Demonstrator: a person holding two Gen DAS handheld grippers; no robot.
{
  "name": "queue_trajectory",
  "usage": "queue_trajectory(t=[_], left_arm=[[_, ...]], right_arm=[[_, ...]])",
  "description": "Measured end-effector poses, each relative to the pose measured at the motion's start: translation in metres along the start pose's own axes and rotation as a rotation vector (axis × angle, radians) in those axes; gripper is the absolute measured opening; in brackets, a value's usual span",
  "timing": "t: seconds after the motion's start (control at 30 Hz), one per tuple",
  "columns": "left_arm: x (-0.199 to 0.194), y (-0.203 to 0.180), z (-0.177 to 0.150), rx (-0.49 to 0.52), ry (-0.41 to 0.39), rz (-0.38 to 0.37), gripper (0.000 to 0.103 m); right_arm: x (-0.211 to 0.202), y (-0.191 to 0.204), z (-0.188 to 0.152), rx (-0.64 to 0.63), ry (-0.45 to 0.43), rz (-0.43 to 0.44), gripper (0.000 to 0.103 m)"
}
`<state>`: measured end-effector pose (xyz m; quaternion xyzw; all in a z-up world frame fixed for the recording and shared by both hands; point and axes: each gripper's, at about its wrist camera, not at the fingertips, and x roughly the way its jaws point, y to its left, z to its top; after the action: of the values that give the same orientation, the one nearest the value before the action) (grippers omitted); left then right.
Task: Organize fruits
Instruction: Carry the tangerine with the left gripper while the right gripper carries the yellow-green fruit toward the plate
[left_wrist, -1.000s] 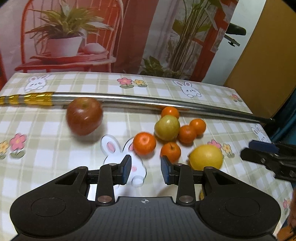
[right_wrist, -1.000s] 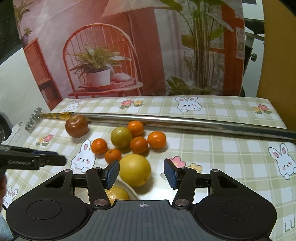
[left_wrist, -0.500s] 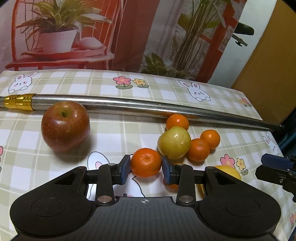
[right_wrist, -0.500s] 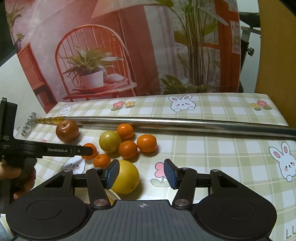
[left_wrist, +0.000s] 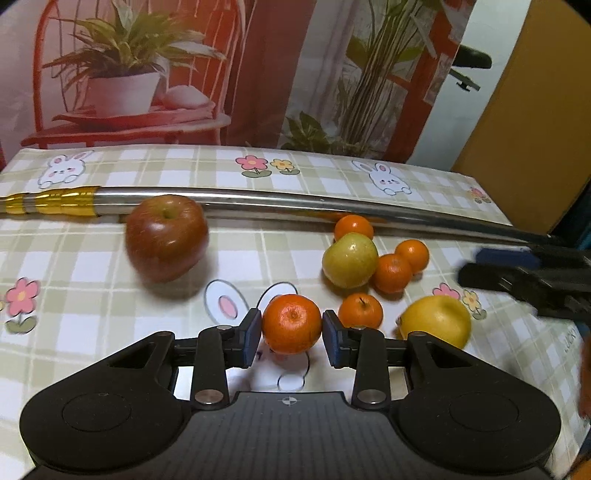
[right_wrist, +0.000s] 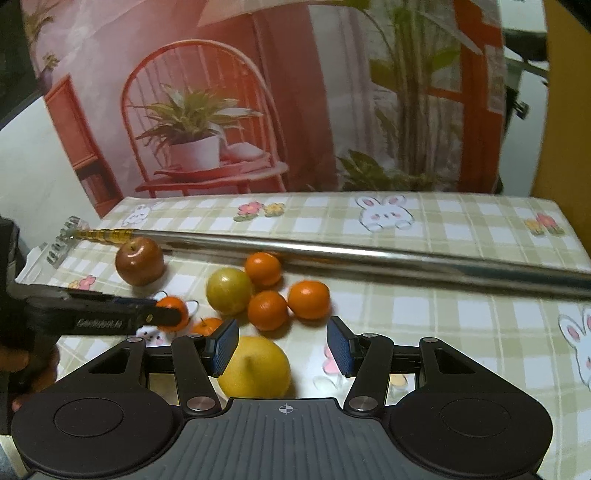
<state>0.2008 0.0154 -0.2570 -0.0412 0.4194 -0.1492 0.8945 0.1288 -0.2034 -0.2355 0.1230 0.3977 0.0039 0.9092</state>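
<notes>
The left gripper (left_wrist: 291, 332) pinches a small round orange tangerine (left_wrist: 291, 323) between its two blue-padded fingers (left_wrist: 252, 334), both pads pressed against the fruit's sides above the green-and-white checked tablecloth with bunny prints (left_wrist: 92, 266). In the left wrist view, a large dark-red apple (left_wrist: 166, 236) sits at 10 o'clock from the held tangerine, touching a long shiny metal pole with a gold-banded end (left_wrist: 295, 206) that lies across the cloth. At 1 o'clock a yellow-green round apple (left_wrist: 349, 260) is bunched with three more small tangerines (left_wrist: 391, 272), and another small tangerine with a stem (left_wrist: 360, 310) lies just beside the right finger. A large yellow citrus fruit (left_wrist: 436, 321) lies at 3 o'clock.

The right gripper (right_wrist: 282, 345) hovers with its jaws spread wide and nothing between the pads; the yellow citrus fruit (right_wrist: 255, 367) sits low beneath its left finger (right_wrist: 223, 345).
</notes>
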Motion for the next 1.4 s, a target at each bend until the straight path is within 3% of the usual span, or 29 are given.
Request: queue_trajectory(t=[0.2, 0.4, 0.77, 0.97, 1.4], left_arm=[[-0.027, 0.003, -0.014, 0.003, -0.030, -0.035, 0.038], [-0.036, -0.002, -0.022, 0.022, -0.033, -0.055, 0.038], [-0.037, -0.009, -0.031, 0.049, -0.023, -0.088, 0.038], [-0.036, -0.015, -0.034, 0.076, -0.015, -0.098, 0.038], [-0.026, -0.045, -0.042, 0.186, 0.037, -0.127, 0.038]], right_arm=[[0.030, 0.017, 0.020, -0.089, 0.005, 0.040, 0.049], [0.069, 0.042, 0.028, -0.183, 0.063, 0.062, 0.049], [0.102, 0.054, 0.027, -0.226, 0.110, 0.031, 0.043], [0.092, 0.048, 0.027, -0.184, 0.093, 0.050, 0.042], [0.012, 0.035, 0.006, -0.064, -0.018, 0.102, 0.041]])
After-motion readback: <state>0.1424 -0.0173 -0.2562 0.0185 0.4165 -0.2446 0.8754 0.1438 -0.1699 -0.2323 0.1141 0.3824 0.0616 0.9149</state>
